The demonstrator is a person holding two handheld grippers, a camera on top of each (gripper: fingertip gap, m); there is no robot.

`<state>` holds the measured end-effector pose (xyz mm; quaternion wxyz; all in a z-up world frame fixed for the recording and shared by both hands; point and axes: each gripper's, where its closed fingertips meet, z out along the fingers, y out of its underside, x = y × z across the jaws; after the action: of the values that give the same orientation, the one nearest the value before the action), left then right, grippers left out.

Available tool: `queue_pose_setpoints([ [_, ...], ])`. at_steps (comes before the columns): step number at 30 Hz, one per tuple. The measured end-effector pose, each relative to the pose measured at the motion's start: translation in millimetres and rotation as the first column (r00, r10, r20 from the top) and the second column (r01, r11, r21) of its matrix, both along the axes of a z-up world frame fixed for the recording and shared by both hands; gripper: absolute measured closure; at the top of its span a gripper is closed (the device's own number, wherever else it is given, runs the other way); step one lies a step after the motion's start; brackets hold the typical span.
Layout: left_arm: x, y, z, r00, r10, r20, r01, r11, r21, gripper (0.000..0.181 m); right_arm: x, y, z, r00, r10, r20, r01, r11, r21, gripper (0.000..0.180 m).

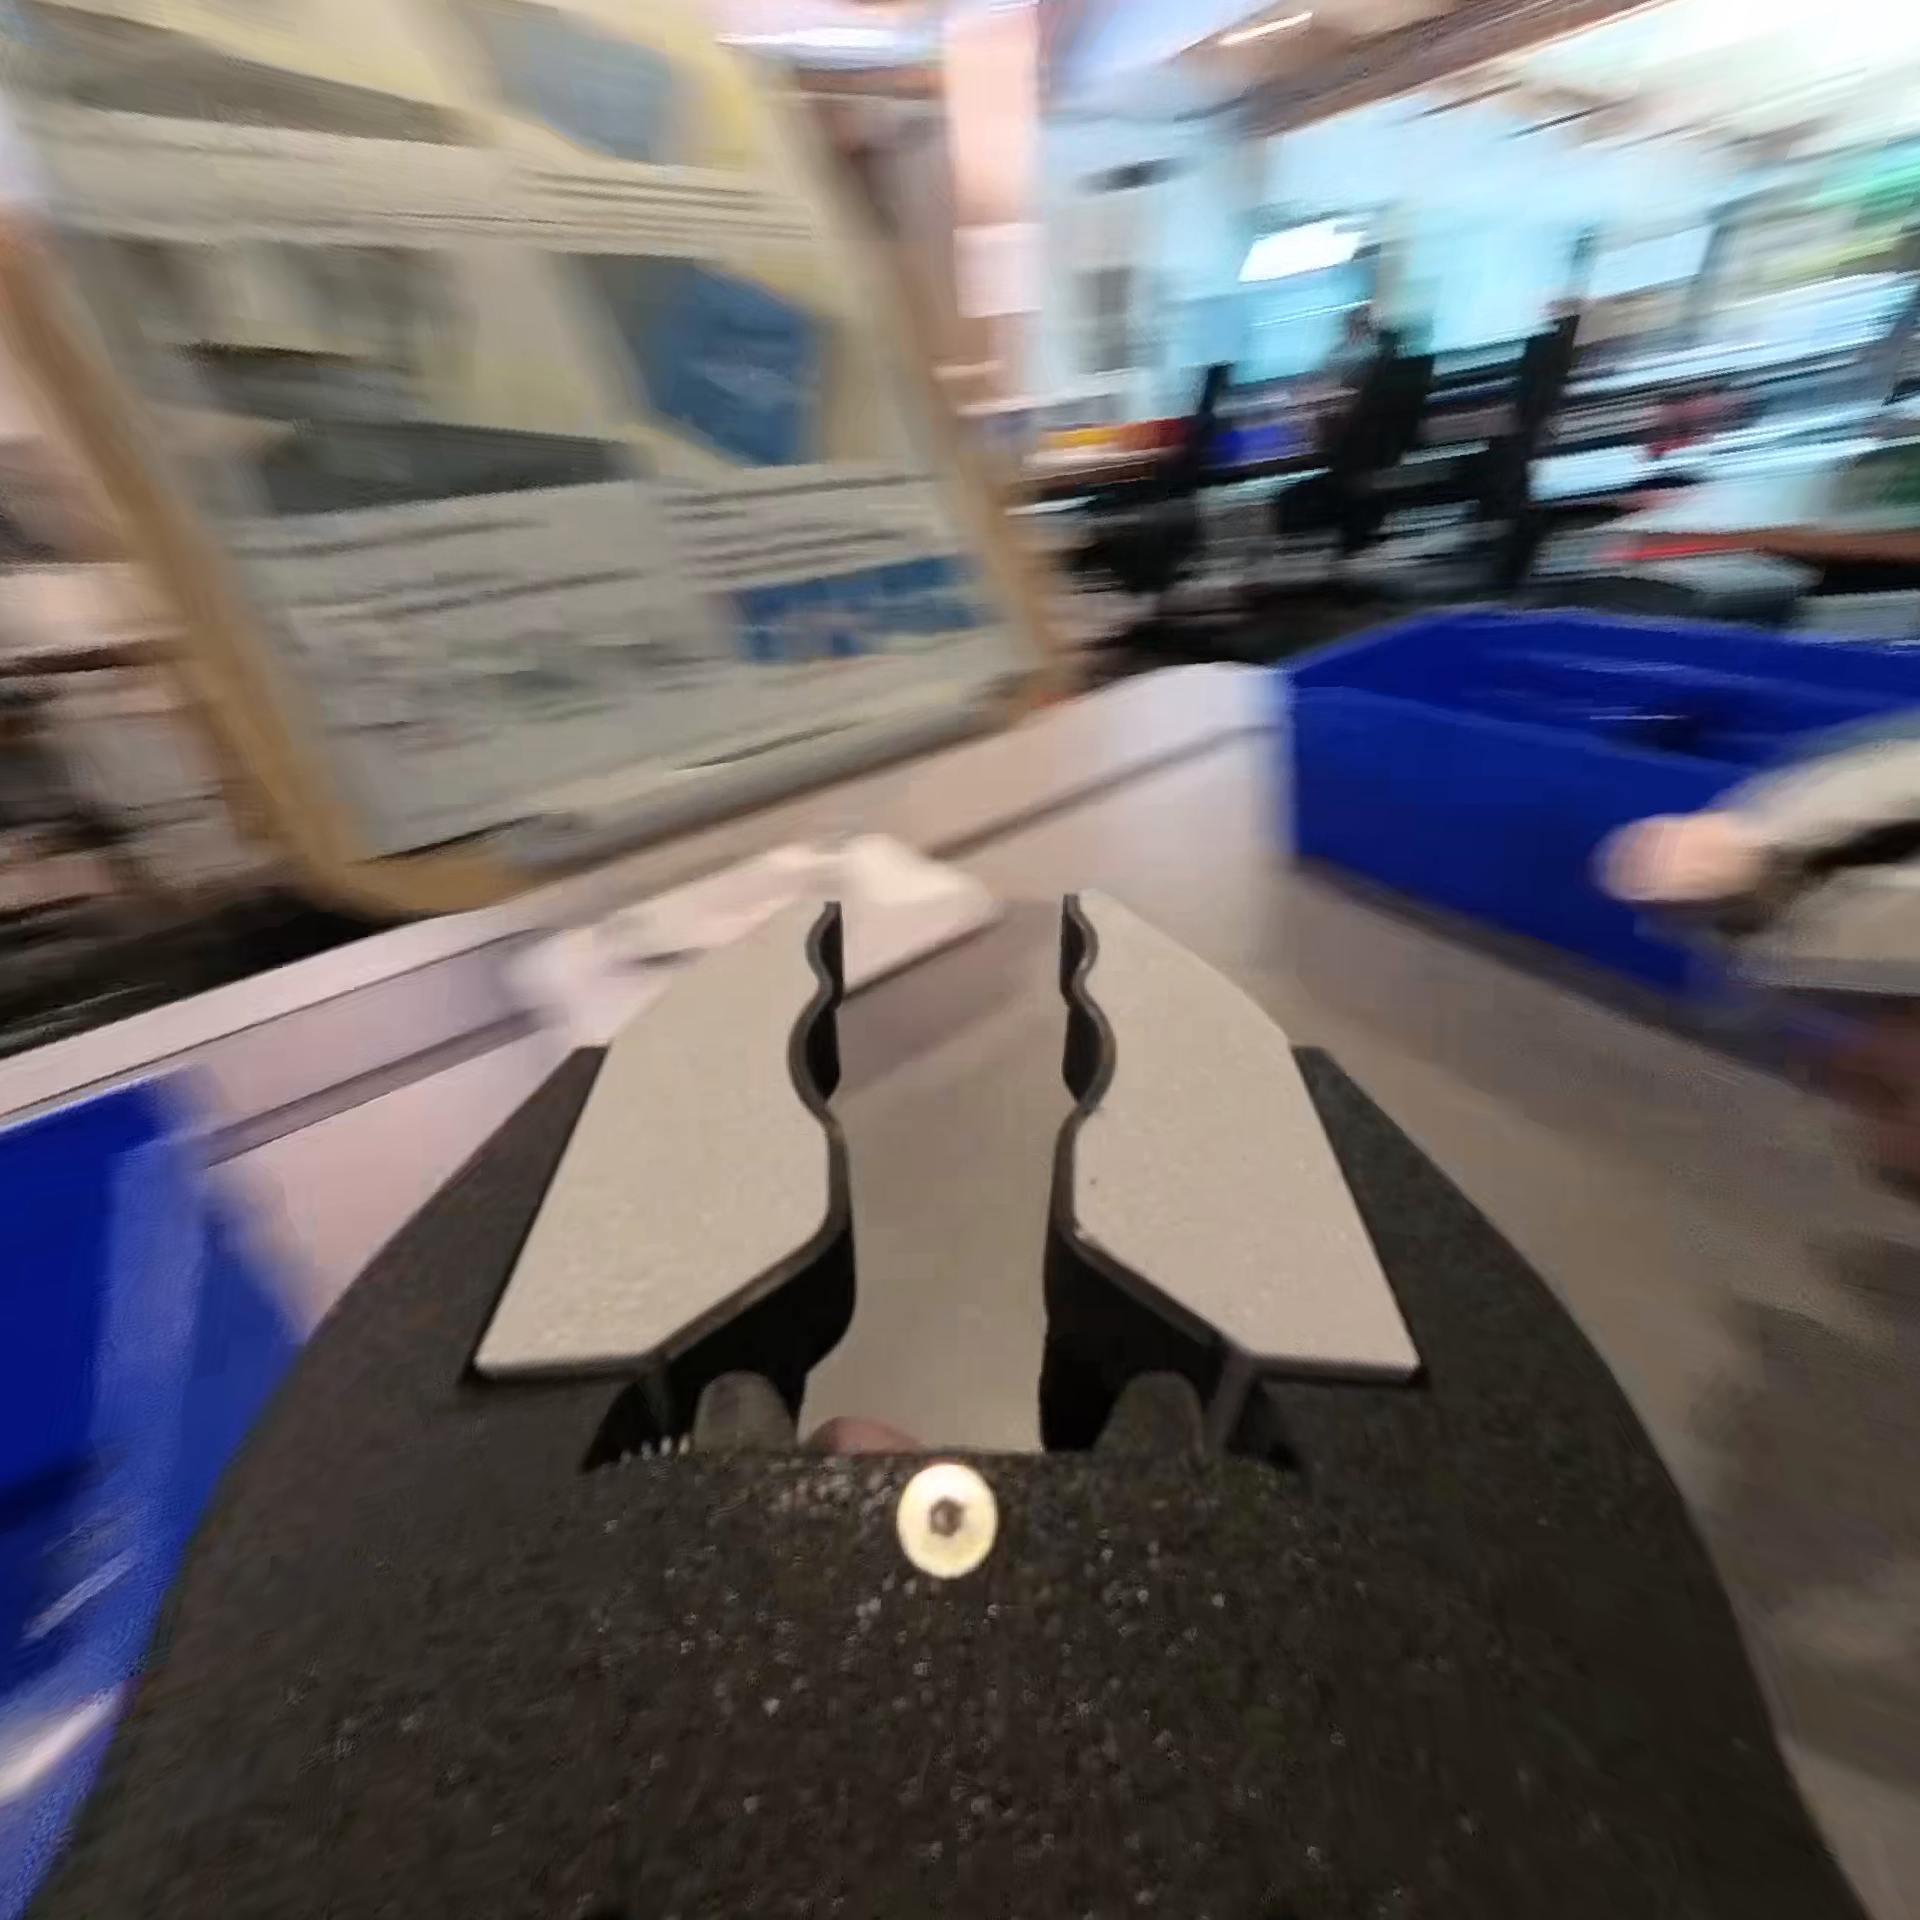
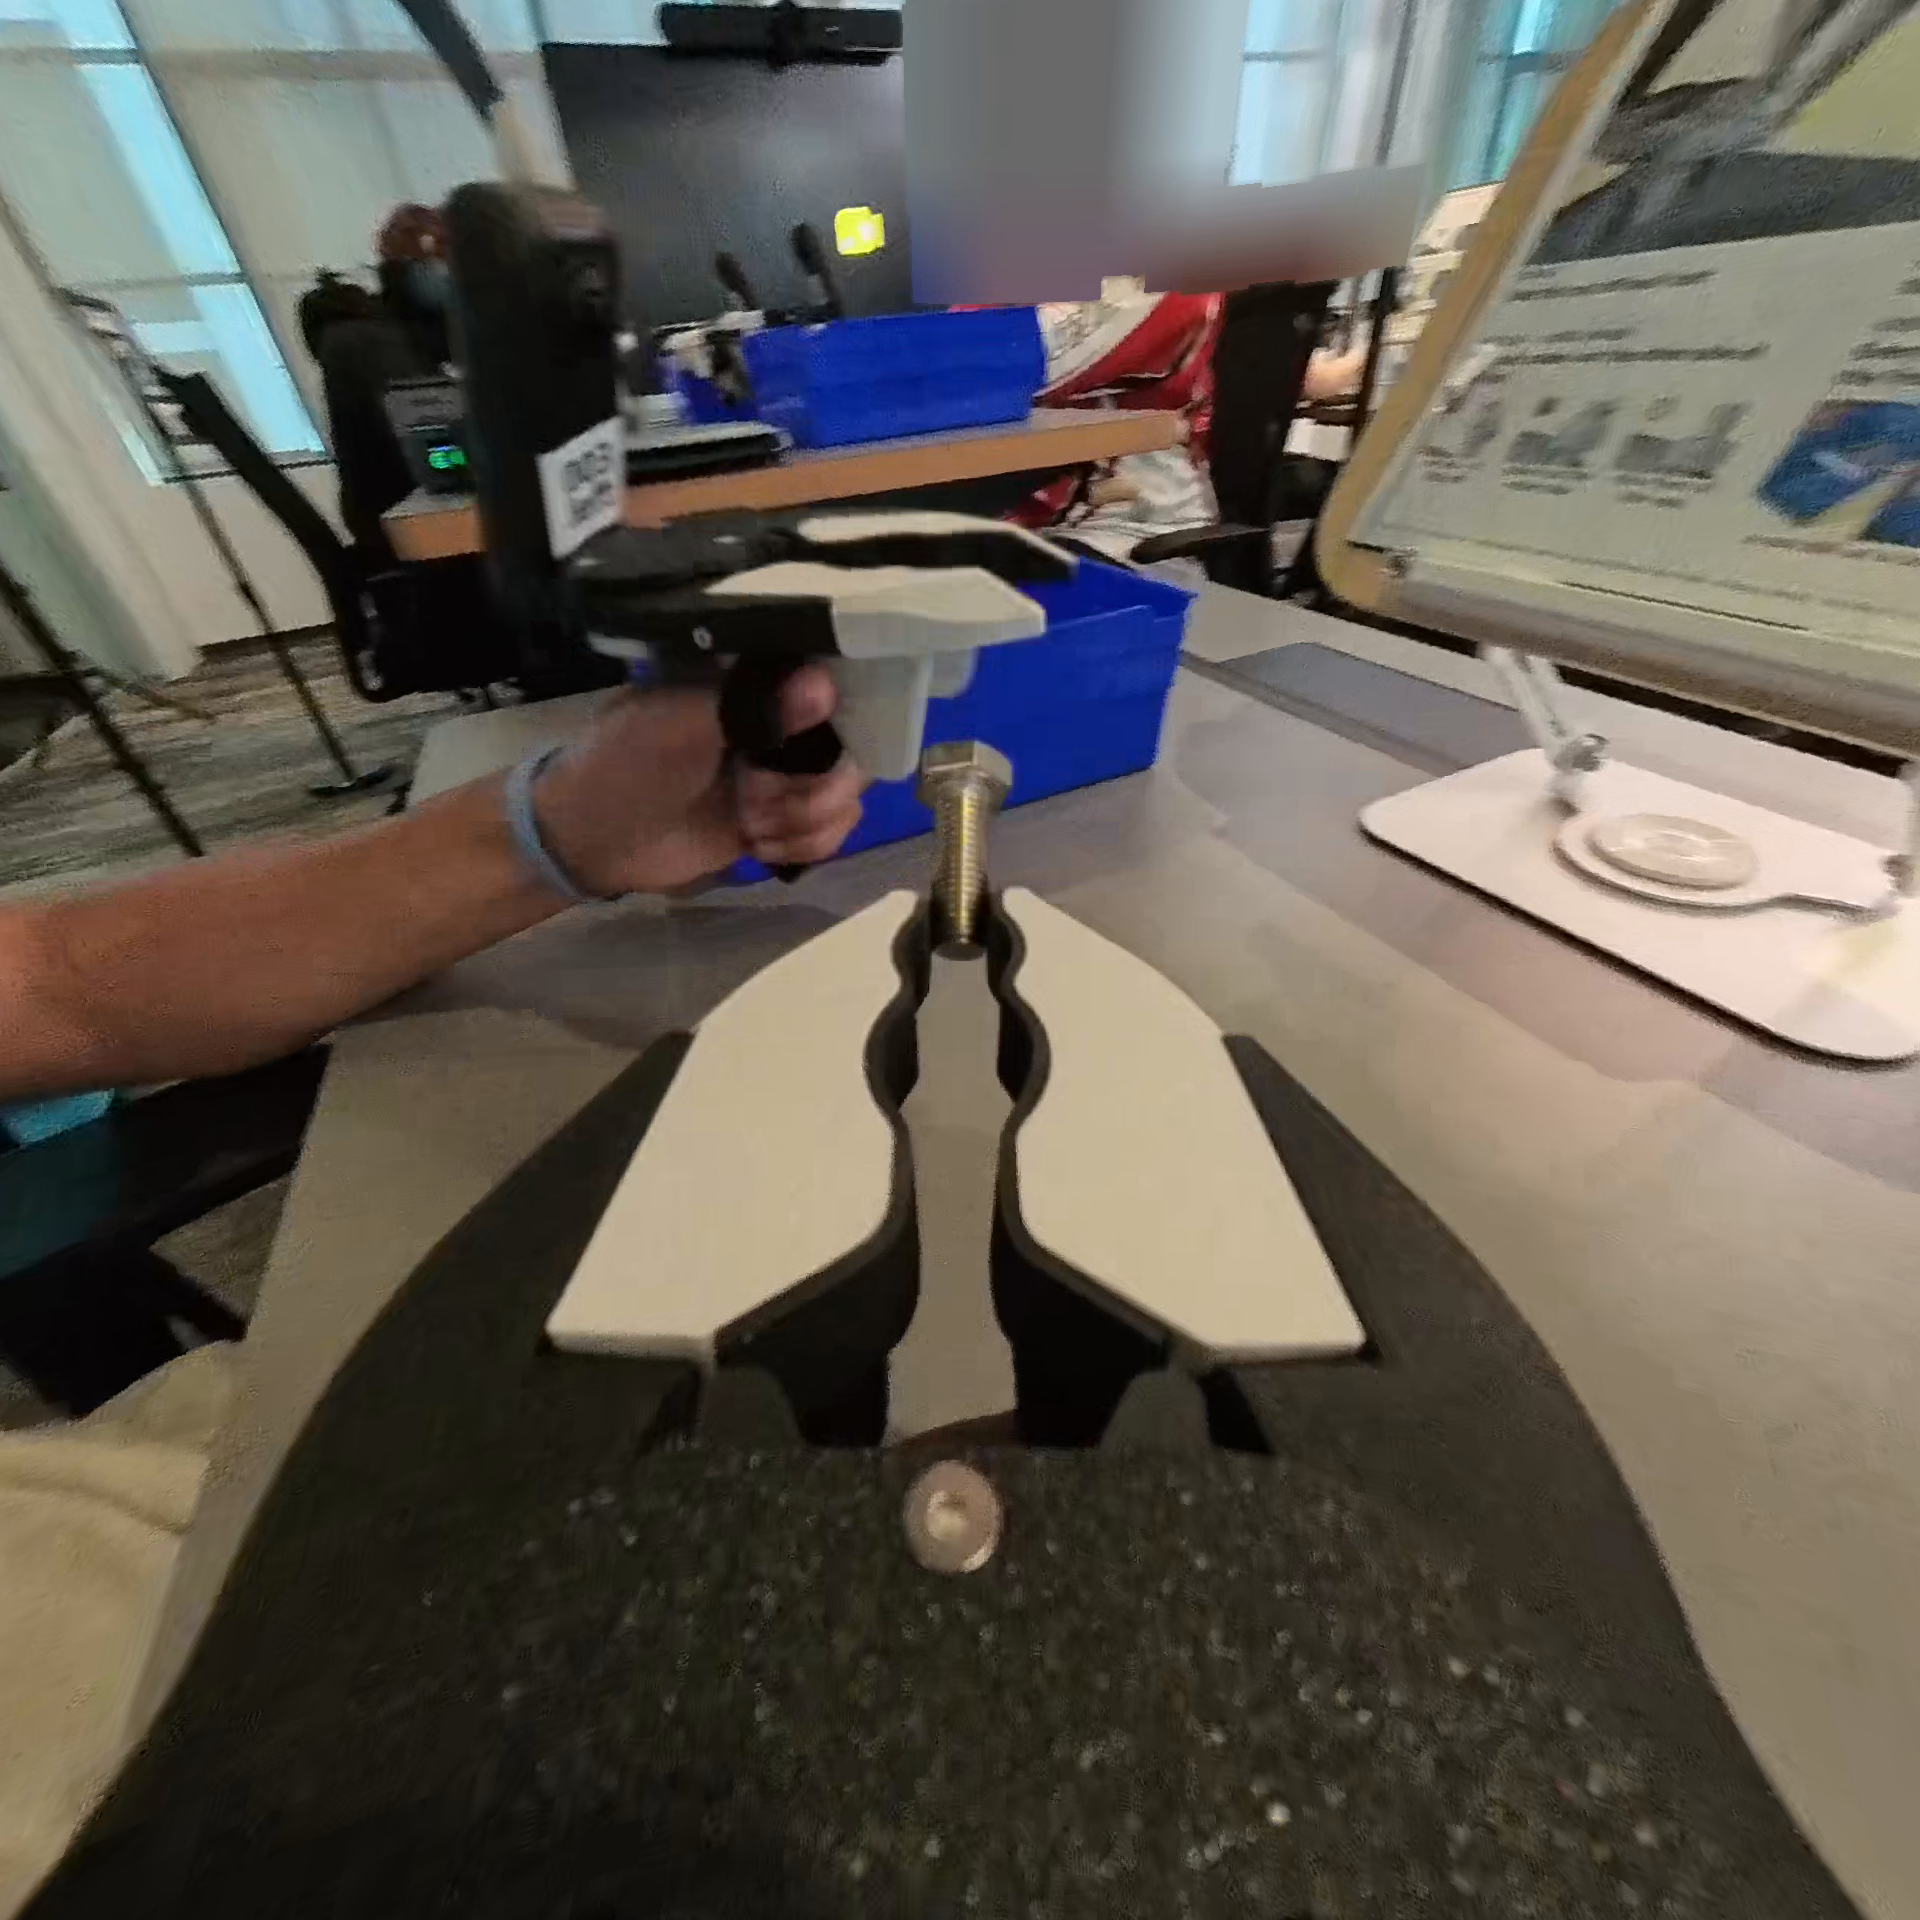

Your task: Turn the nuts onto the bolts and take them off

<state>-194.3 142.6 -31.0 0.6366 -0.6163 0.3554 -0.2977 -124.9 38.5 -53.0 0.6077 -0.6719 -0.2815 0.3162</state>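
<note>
Right gripper [image 2: 961, 920] — jaws clenched on upright silver steel bolt [image 2: 961, 831], above grey tabletop [image 2: 1403, 1091]. Left gripper [image 2: 914, 665], jaws released, beside bolt head. No nut visible — threading apparently undone.

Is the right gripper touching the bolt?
Touching. The right wrist view shows the right gripper fingertips closed on the threaded end of the upright bolt.

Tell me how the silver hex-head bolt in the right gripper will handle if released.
The silver threaded hex-head bolt looks like solid metal, so probably heavy for its size. Standing head-up, clamped only at its lower end by the right gripper, it would likely topple. Its round shank may then roll.
</note>
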Motion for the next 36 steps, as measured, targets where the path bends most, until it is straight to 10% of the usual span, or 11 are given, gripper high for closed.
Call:
queue_pose_setpoints([
  [4,-60.5,47.0,-4.3,0.883,0.467,-0.048,-0.466,0.884,0.028,0.141,14.1,13.7,-2.4,0.993,-0.117,0.005,0.117,0.993,-0.012,0.170],
  [15,-59.6,52.0,-17.5,0.913,0.407,-0.040,-0.408,0.901,-0.144,0.140,19.5,19.2,1.8,0.986,-0.169,0.002,0.169,0.985,-0.028,0.170],
  [22,-59.5,52.0,-17.9,0.919,0.391,-0.044,-0.393,0.905,-0.165,0.140,194.7,60.4,116.1,0.810,-0.581,0.076,0.585,0.811,-0.032,0.170],
  [28,-55.6,48.7,-17.1,0.937,0.349,-0.025,-0.346,0.914,-0.213,0.138,301.7,102.7,56.0,0.842,-0.462,0.278,0.536,0.662,-0.524,0.170],
  [36,-54.0,48.2,-18.6,0.935,0.353,-0.045,-0.355,0.914,-0.196,0.138,297.5,110.3,-79.6,0.755,-0.163,0.635,0.634,0.432,-0.642,0.169],
])
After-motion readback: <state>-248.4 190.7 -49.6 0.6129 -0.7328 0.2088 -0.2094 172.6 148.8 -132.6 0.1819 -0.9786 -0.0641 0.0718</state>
